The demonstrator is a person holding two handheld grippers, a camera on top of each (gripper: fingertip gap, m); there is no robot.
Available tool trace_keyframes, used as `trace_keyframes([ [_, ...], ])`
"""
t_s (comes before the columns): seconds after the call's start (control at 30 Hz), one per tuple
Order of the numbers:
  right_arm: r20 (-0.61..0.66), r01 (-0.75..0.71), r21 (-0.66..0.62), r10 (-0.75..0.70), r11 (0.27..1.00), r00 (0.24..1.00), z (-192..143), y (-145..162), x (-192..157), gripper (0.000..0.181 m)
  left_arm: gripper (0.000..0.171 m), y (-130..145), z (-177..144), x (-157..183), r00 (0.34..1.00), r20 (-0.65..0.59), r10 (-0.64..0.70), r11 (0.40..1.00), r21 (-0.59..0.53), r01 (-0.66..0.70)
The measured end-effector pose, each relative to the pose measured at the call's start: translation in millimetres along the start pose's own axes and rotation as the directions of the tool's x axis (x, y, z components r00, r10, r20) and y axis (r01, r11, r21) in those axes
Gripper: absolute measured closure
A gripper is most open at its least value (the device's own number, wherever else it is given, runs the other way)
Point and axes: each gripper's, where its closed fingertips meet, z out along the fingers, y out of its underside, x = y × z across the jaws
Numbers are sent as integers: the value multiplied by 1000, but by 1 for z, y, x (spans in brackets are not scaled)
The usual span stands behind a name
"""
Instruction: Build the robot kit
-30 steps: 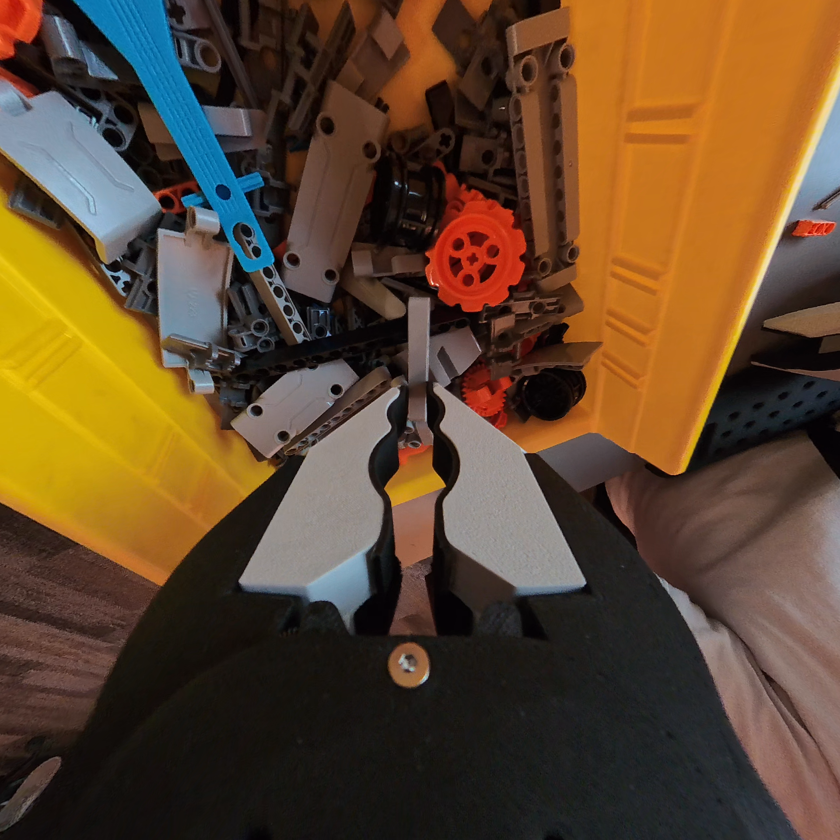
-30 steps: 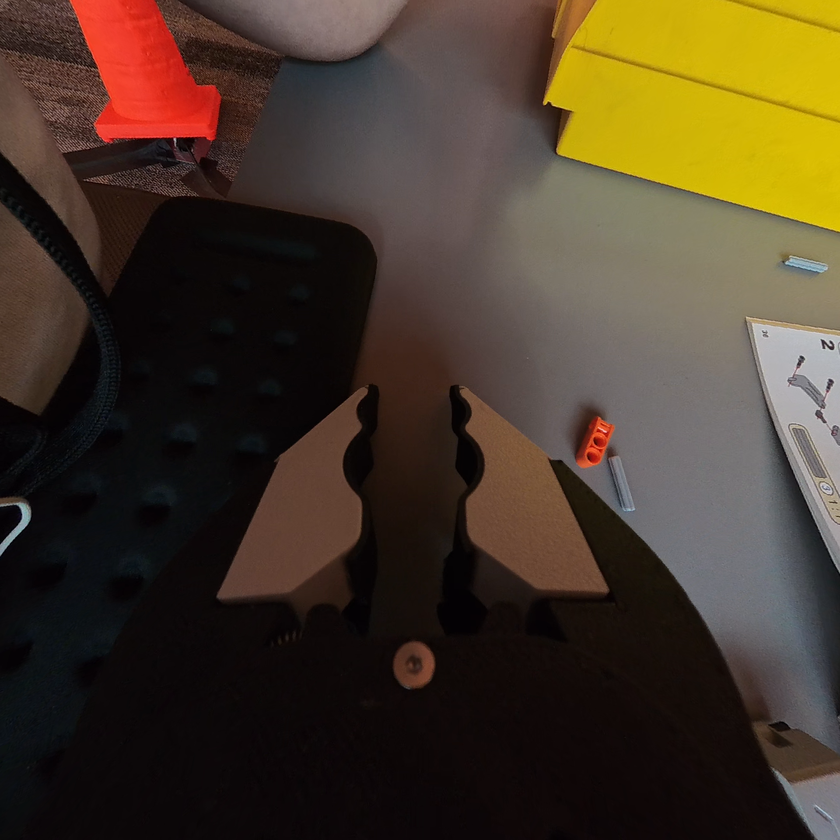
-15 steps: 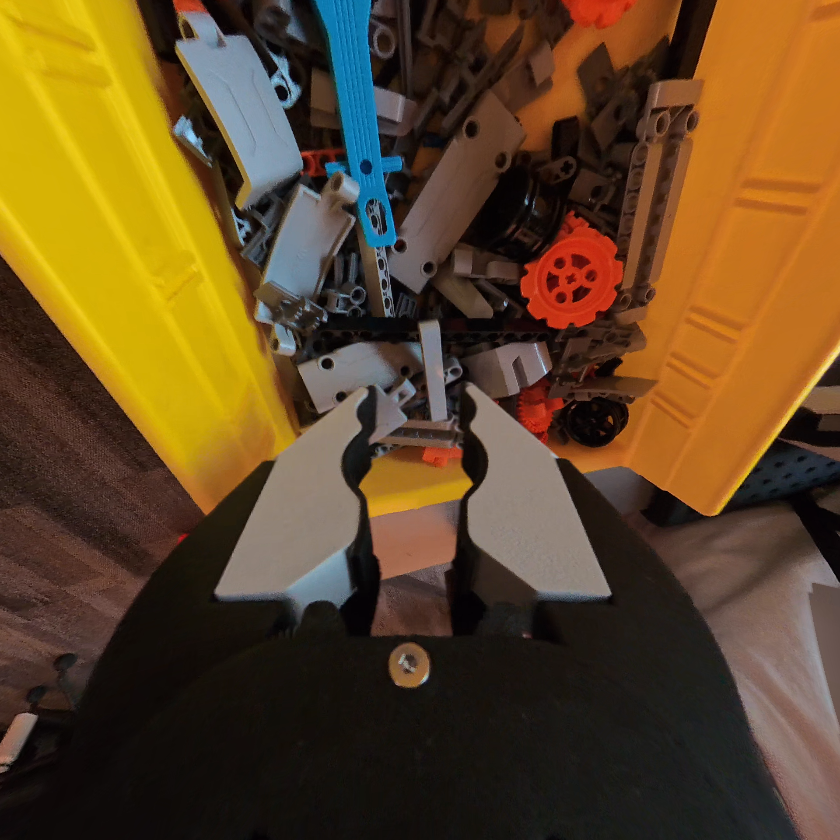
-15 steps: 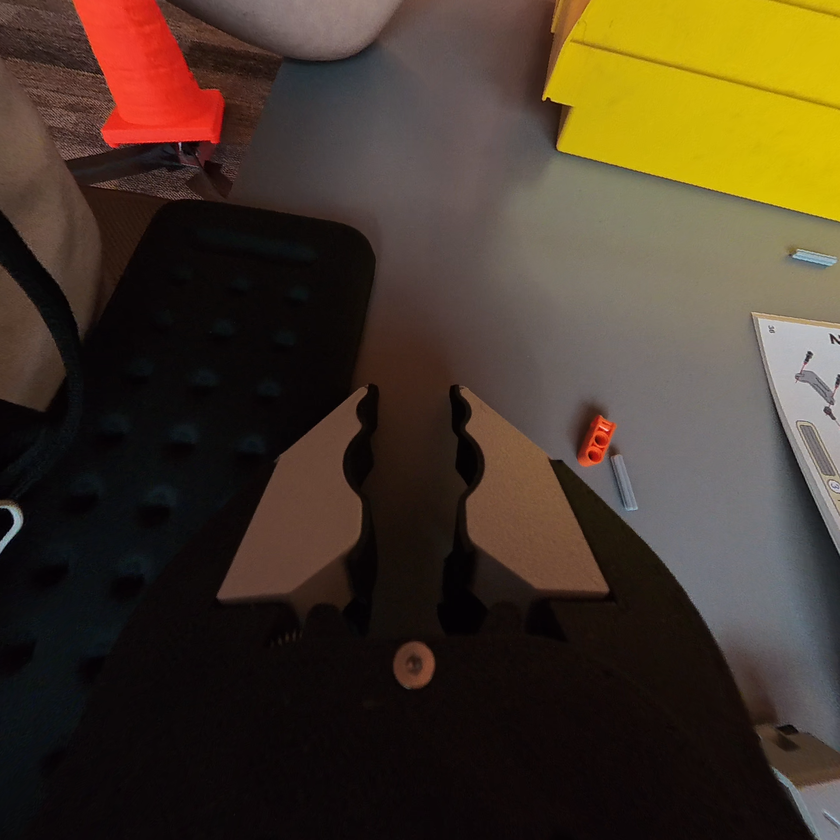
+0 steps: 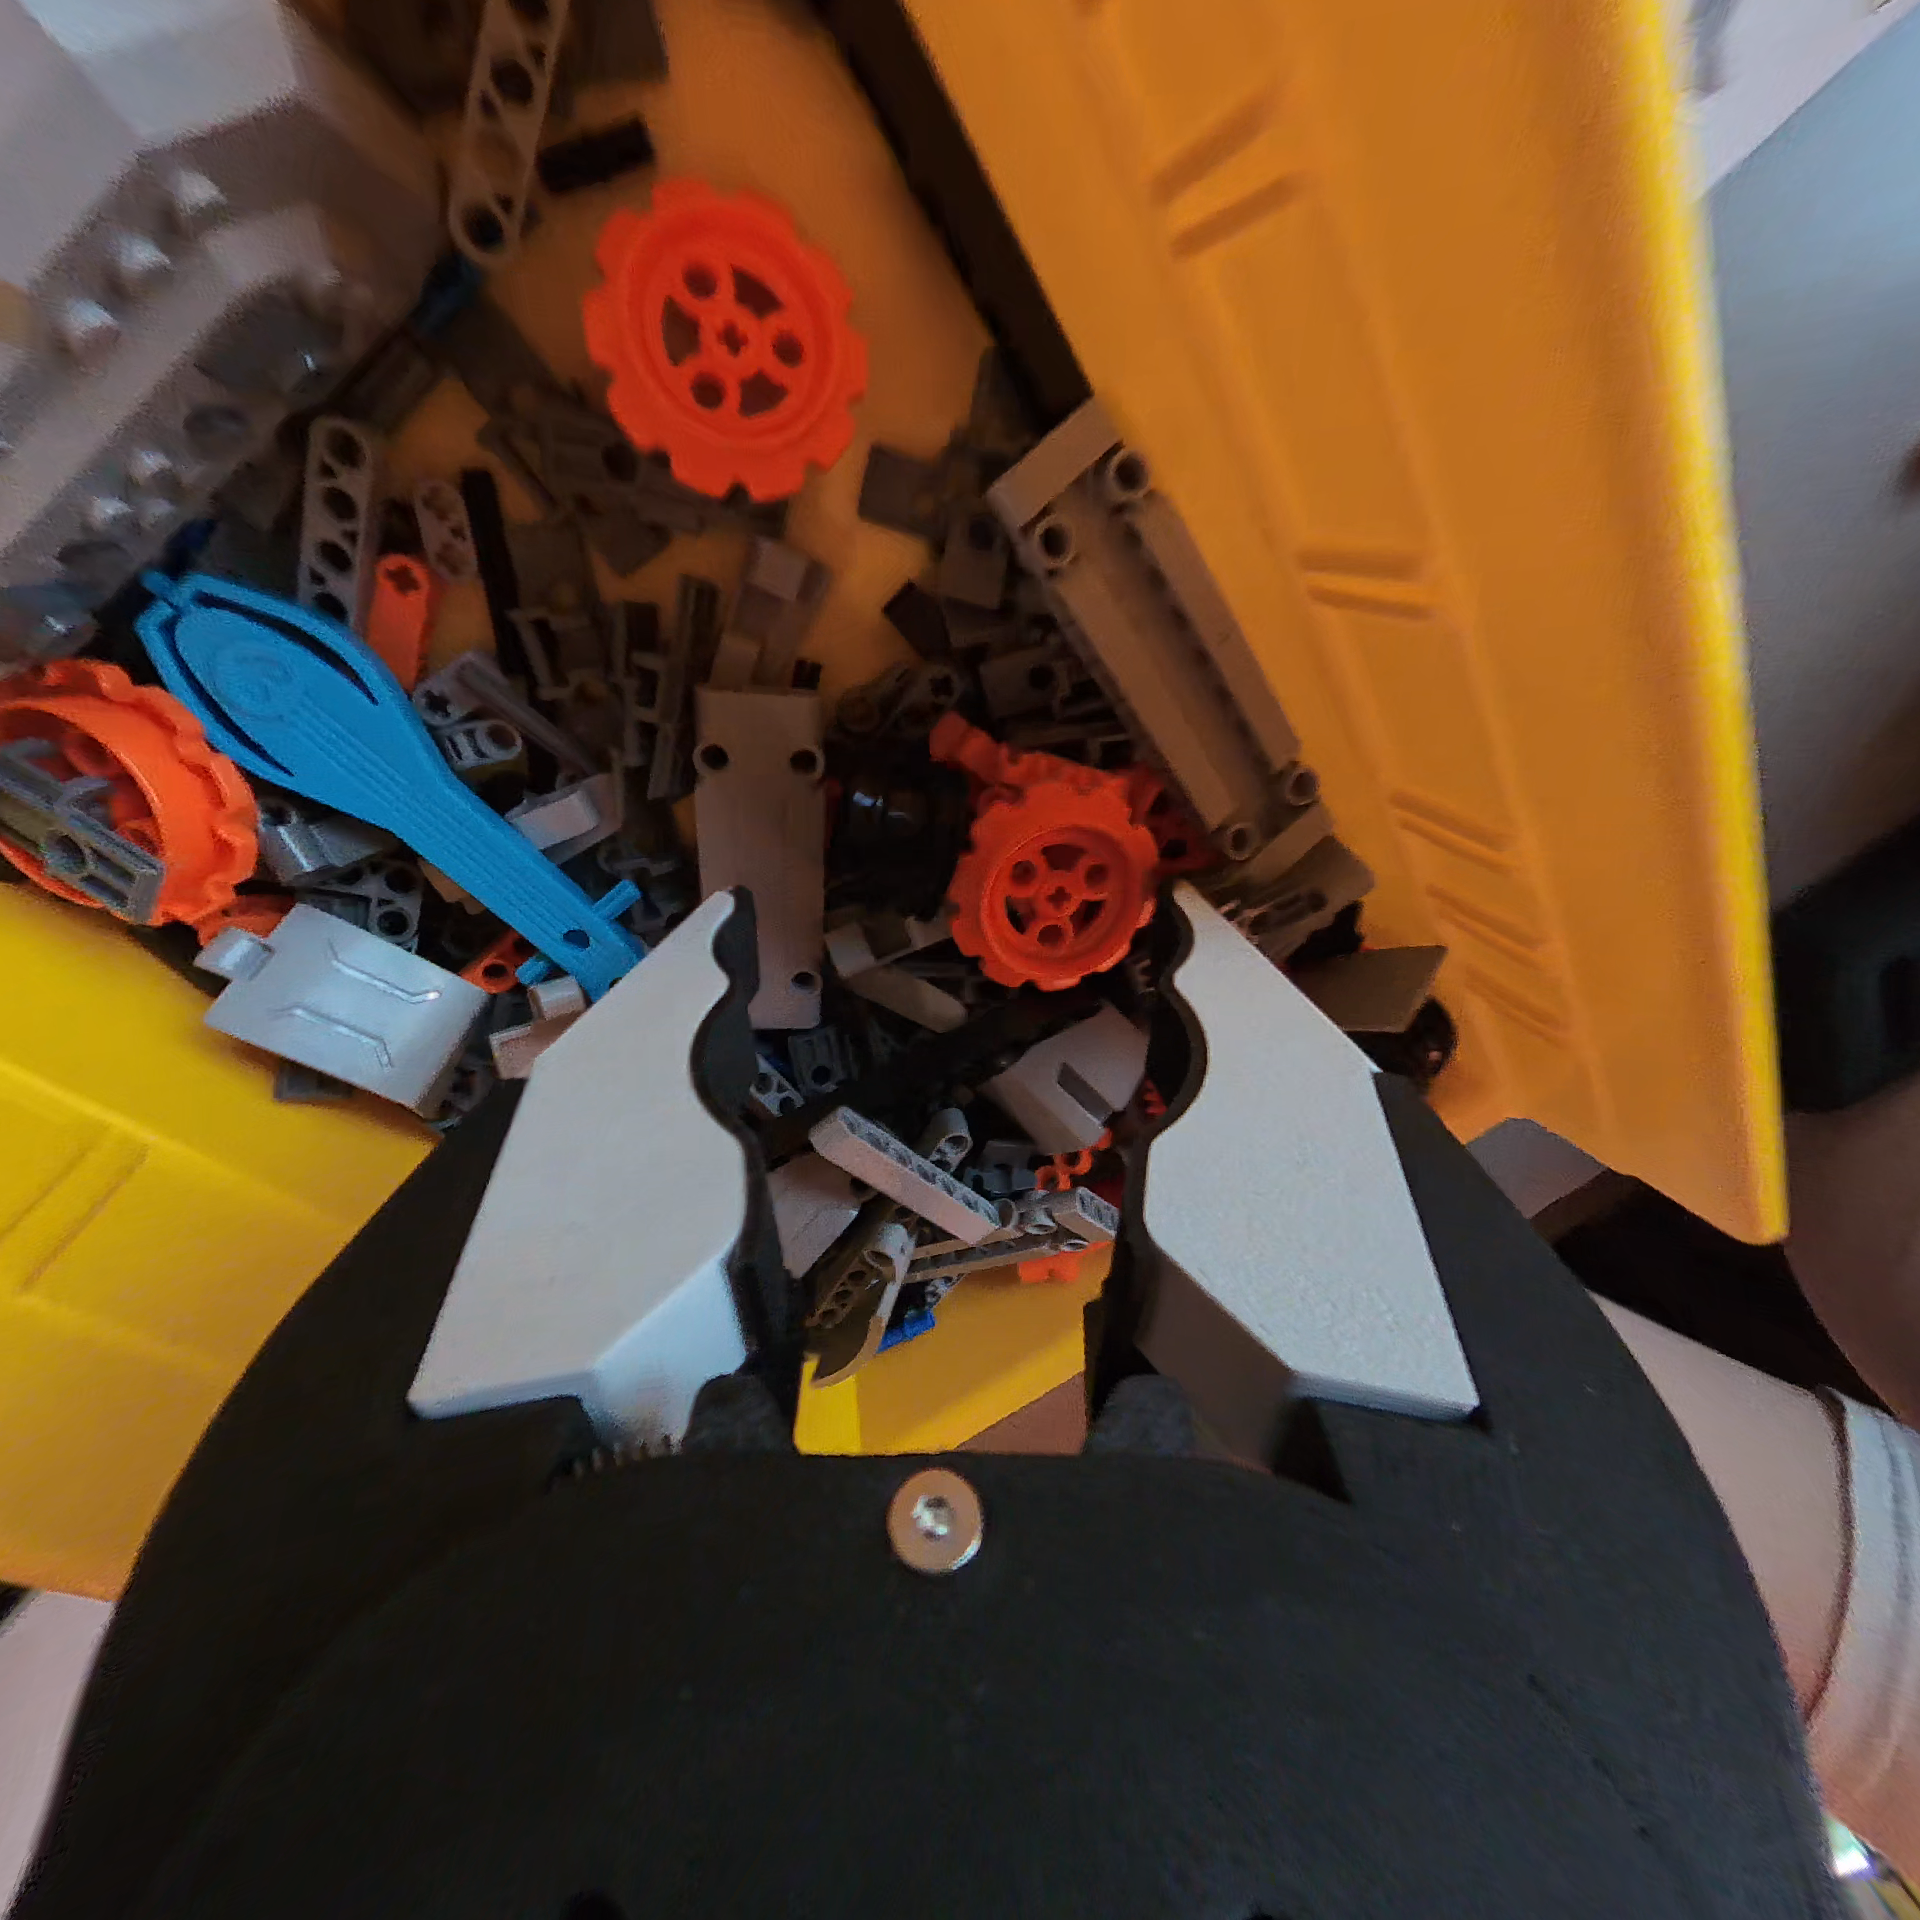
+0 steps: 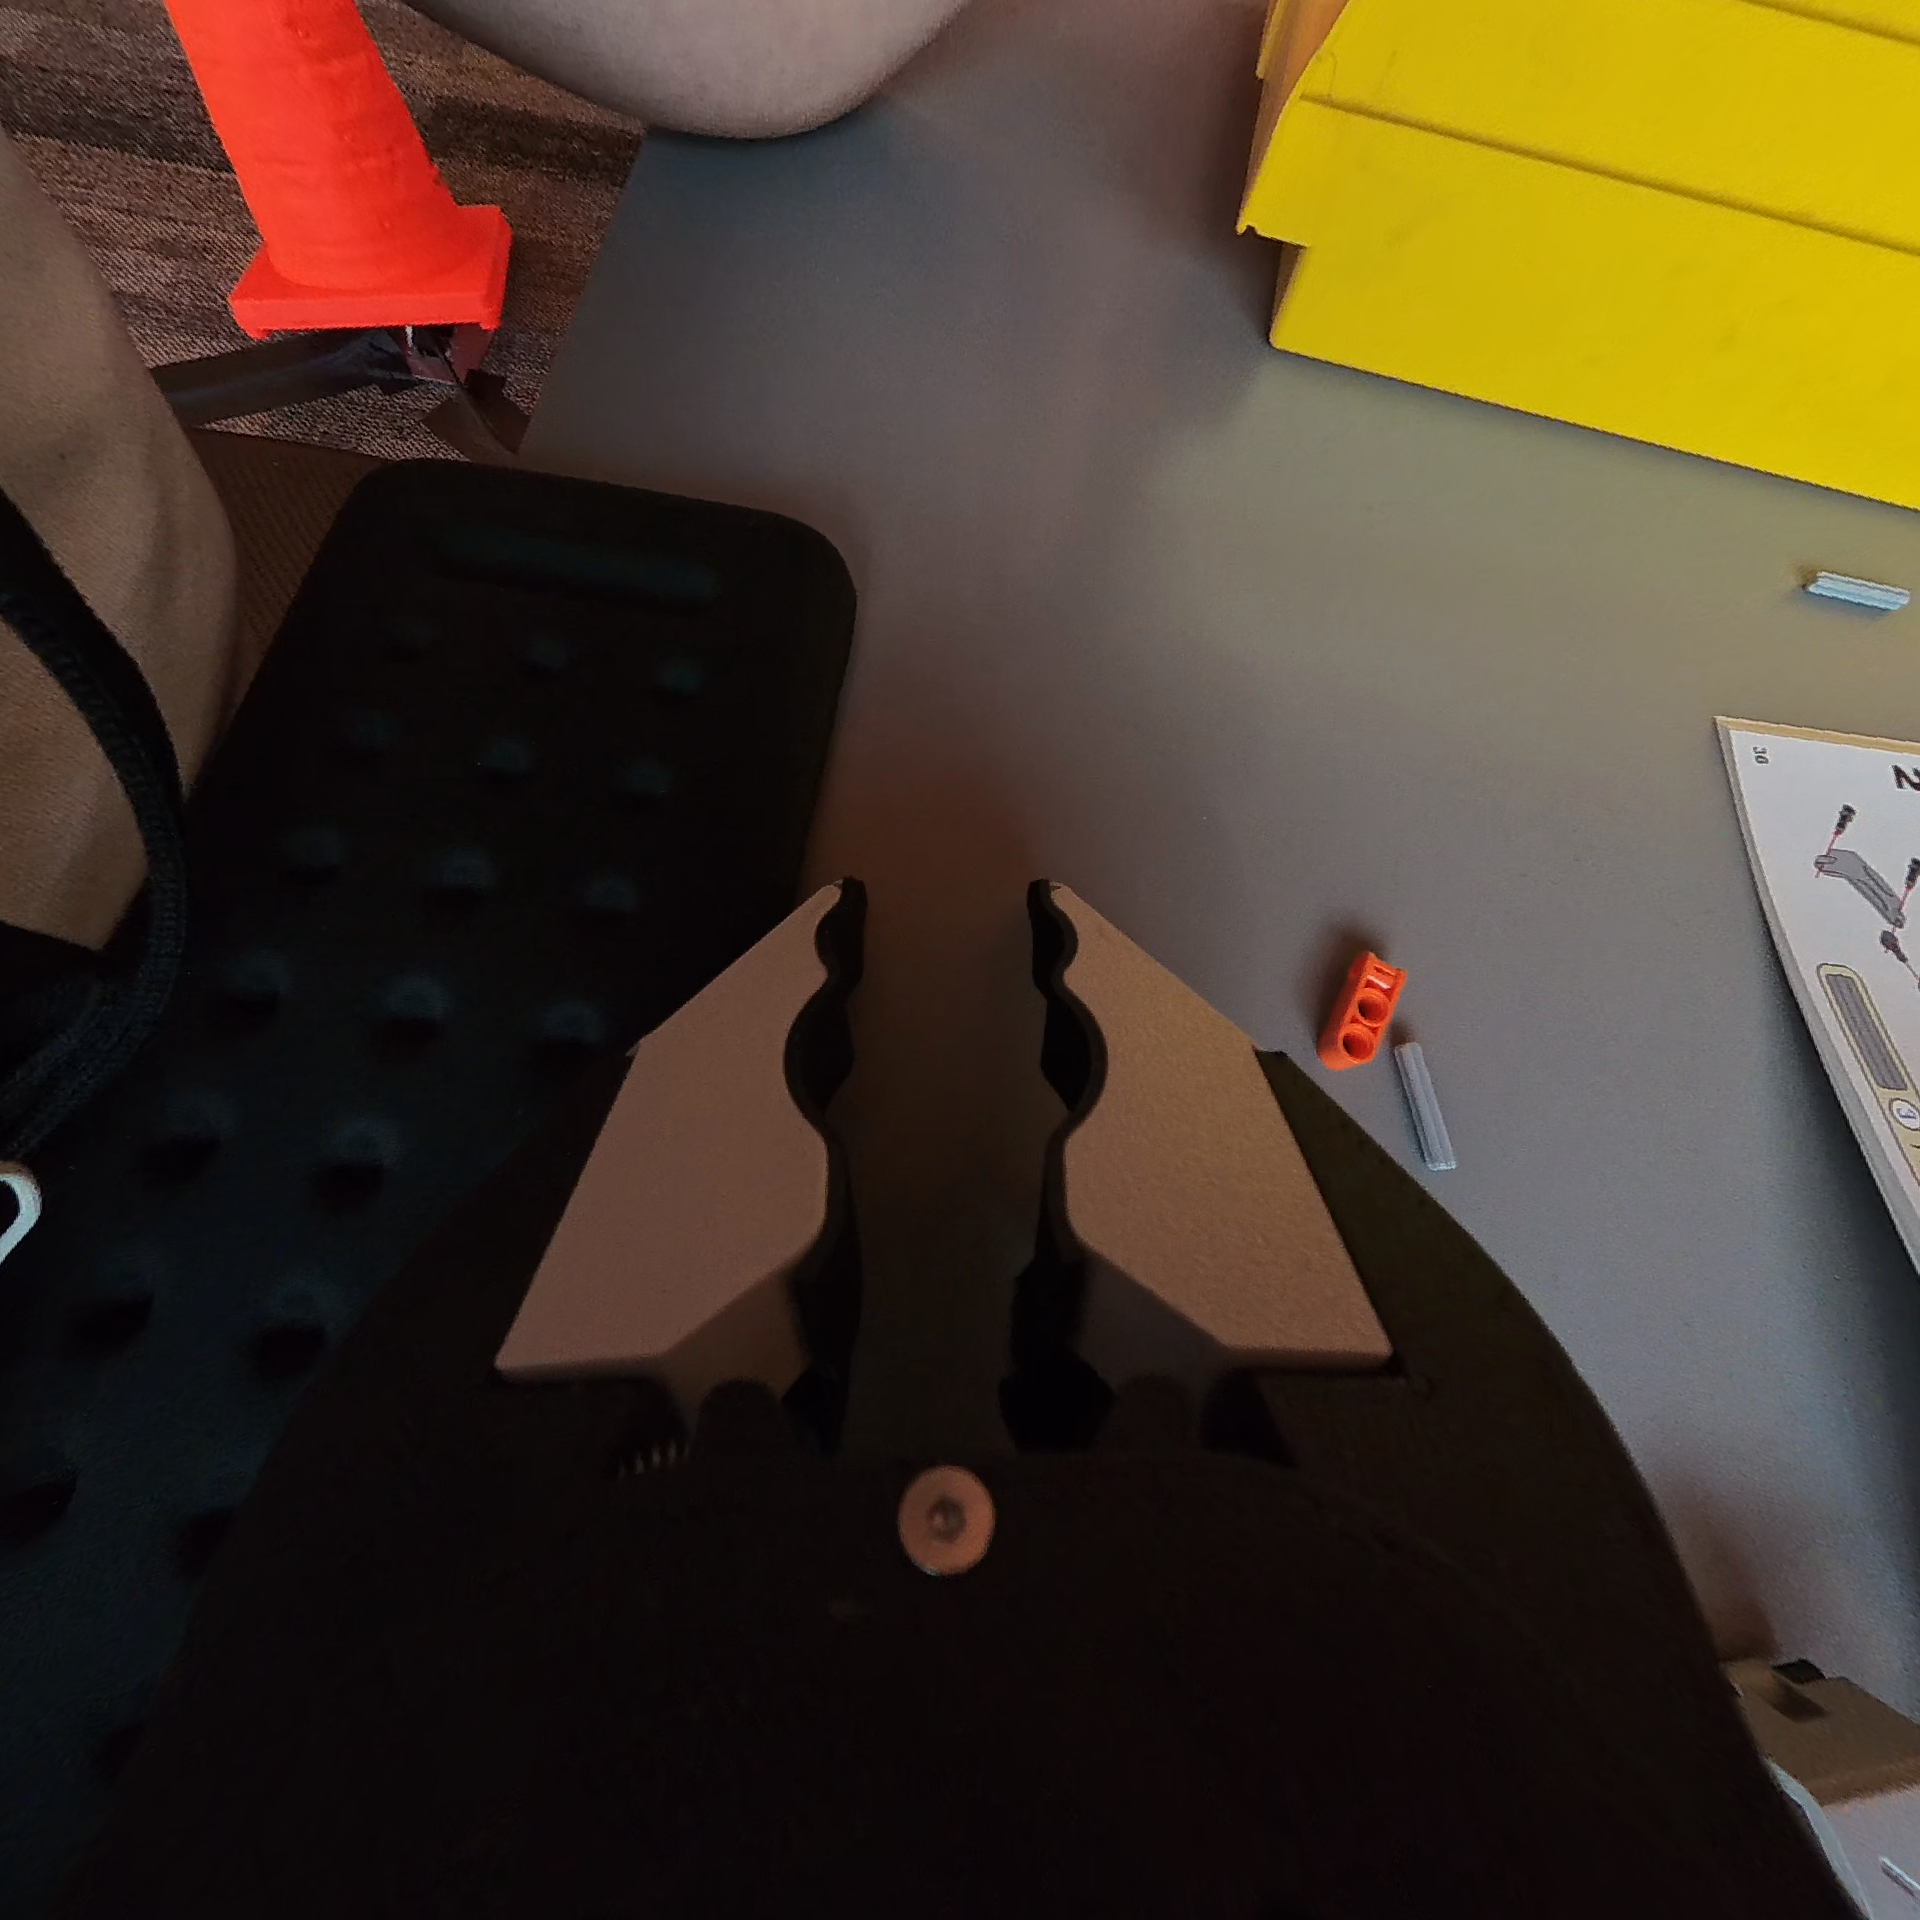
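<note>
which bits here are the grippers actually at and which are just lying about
At the grippers:
- left gripper, open over mixed grey plastic building pieces in the yellow plastic bin
- right gripper, open, above bare grey tabletop

Lying about:
- blue plastic lever tool
- small orange two-hole brick
- printed instruction sheet
- orange cone

Left gripper (image 5: 951, 920) jaws wide apart over yellow bin (image 5: 1403, 520) of loose parts (mostly grey), light grey holed beam (image 5: 904, 1184) between fingers, orange gear (image 5: 1055, 894) near right fingertip.
</note>
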Motion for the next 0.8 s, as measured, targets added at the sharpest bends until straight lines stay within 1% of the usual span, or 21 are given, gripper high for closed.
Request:
trace_keyframes([
  [0.03,0,0,0,0,1000,1000,0,0,0,149,91,3,3,-3,1000,11,-7,1000,-24,7],
  [0.1,0,2,0,-2,1000,1000,0,0,0,149,92,2,7,-7,1000,15,-23,999,-37,24],
  [0.2,0,1,0,-1,1000,1000,0,0,0,149,107,2,8,-7,1000,5,-18,999,-41,18],
  [0.27,1,1,0,-1,1000,1000,0,0,0,149,132,4,6,-8,1000,5,-19,999,-42,19],
  [0.3,1,0,0,0,1000,1000,0,0,0,149,142,8,5,-11,999,27,-20,998,-52,21],
  [0.37,1,0,0,0,1000,1000,0,0,0,149,144,17,5,-17,998,46,-31,997,-75,34],
  [0.4,1,0,0,0,1000,1000,0,0,0,149,151,21,5,-18,998,42,-41,996,-81,44],
  [0.43,2,0,0,0,1000,1000,0,0,0,149,155,24,4,-21,997,51,-52,995,-83,56],
  [0.53,3,-2,0,2,1000,1000,0,0,0,149,155,28,-2,-31,991,81,-109,992,-61,114],
  [0.6,3,-2,0,2,1000,1000,0,0,0,149,156,34,-6,-45,977,143,-157,985,-54,166],
  [0.67,3,-2,0,2,1000,1000,0,0,0,149,156,40,-10,-55,962,179,-208,974,-52,221],
  [0.8,3,-2,0,2,1000,1000,0,0,0,149,156,45,-17,-69,931,248,-269,958,-31,285],
])
